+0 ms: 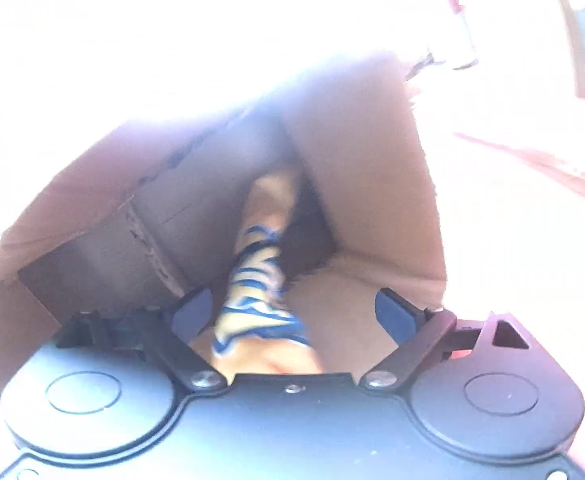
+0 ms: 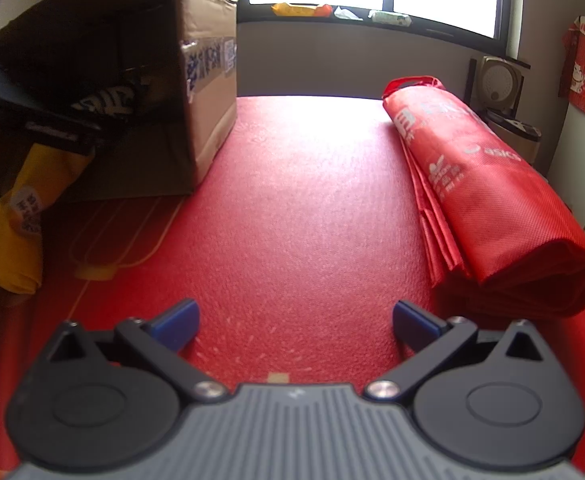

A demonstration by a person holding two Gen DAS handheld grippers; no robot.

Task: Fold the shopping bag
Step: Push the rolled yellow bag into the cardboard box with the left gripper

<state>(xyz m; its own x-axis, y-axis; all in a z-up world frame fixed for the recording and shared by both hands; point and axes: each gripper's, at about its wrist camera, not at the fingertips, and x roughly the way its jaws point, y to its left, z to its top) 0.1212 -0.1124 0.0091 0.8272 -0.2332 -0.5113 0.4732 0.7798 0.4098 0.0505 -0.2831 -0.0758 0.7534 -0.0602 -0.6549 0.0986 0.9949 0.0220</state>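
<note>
Cardboard box [image 1: 220, 184] is lying open on its side, and I am judging the current step as stowing: a folded yellow-and-blue bag [image 1: 258, 280] is sitting inside it, between the left gripper [image 1: 294, 314] pads, which are standing wide apart and pressing on nothing. My right gripper [image 2: 294, 326] is hanging apart and empty over the red mat [image 2: 292, 200]. A folded red shopping bag [image 2: 488, 196] is lying to its right; next I would be reaching for that.
</note>
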